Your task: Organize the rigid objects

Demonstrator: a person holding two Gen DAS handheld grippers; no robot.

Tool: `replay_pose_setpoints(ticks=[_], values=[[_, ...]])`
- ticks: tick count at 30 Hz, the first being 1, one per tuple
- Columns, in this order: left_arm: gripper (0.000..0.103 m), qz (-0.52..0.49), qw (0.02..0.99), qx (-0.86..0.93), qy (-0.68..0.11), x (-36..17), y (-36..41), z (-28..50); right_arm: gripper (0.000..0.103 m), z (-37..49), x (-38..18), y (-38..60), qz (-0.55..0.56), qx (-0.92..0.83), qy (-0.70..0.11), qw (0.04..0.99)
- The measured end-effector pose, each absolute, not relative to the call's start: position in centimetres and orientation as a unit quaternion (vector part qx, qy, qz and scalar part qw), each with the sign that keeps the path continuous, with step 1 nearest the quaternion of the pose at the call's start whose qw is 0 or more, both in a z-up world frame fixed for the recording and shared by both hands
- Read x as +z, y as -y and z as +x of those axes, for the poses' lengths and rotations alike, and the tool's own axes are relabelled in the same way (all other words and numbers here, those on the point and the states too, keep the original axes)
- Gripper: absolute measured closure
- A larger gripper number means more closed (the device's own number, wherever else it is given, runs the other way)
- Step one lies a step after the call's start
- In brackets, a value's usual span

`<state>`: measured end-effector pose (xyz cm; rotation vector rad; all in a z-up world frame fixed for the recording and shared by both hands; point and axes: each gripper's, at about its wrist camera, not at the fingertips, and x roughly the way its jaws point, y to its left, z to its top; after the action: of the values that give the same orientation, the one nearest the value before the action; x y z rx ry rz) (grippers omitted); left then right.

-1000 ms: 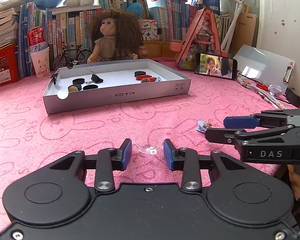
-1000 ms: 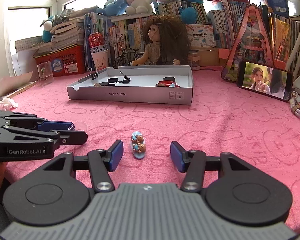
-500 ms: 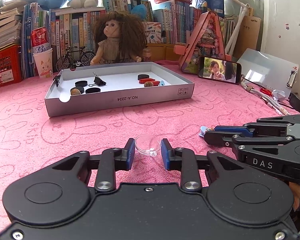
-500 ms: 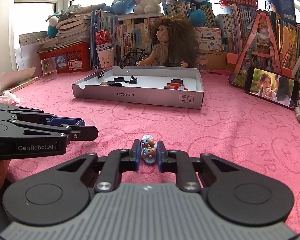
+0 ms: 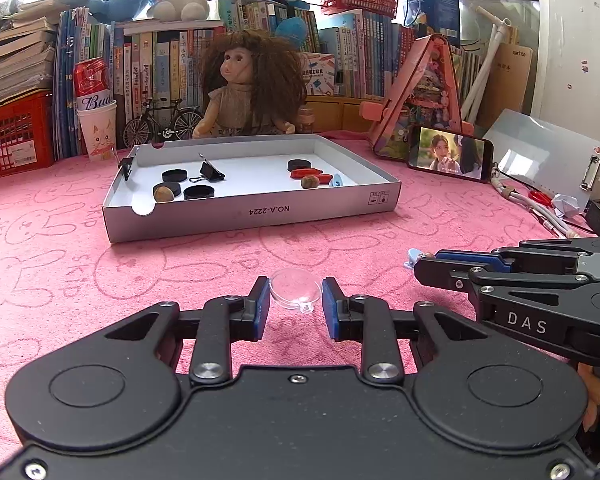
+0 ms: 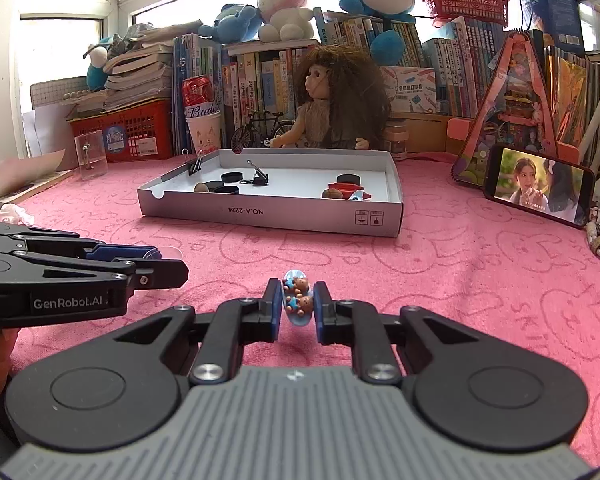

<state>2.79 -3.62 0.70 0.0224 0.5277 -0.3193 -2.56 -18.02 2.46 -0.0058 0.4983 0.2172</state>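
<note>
On the pink cloth, a clear round plastic piece with a small tab lies between the blue pads of my left gripper, which is shut on it. A small blue oval charm with two brown bears stands upright in my right gripper, whose pads are shut on its sides. The two grippers sit side by side. The right one shows in the left wrist view and the left one in the right wrist view. Beyond them lies a shallow white box tray with black discs, binder clips and a red piece in it.
A phone playing a video leans at the right, with cables, red scissors and a clipboard behind it. A doll, a toy bicycle, a cup with a can, a red basket and rows of books line the back.
My right gripper's jaws have closed from wide apart onto the bear charm. My left gripper's jaws have narrowed onto the clear piece. Neither hand has shifted much.
</note>
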Motion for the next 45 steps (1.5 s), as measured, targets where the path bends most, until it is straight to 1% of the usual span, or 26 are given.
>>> replay_pose_setpoints(ticks=[14, 19, 27, 45], values=[[0.077, 0.007, 0.956, -0.151, -0.251, 1.2, 3.5, 3.4, 0.082, -1.4, 2.8, 17.7, -0.002, 0.099, -0.246, 0.964], [0.077, 0.007, 0.959, -0.143, -0.246, 1.5, 3.3, 4.2, 0.082, -0.5, 2.8, 17.3, -0.002, 0.085, -0.256, 0.963], [0.077, -0.005, 0.963, -0.117, -0.243, 2.1, 2.5, 6.5, 0.082, 1.3, 3.0, 16.9, 0.005, 0.069, -0.269, 0.961], [0.077, -0.028, 0.969, -0.084, -0.233, 3.3, 1.6, 12.8, 0.082, 6.5, 4.2, 16.5, 0.021, 0.06, -0.261, 0.963]])
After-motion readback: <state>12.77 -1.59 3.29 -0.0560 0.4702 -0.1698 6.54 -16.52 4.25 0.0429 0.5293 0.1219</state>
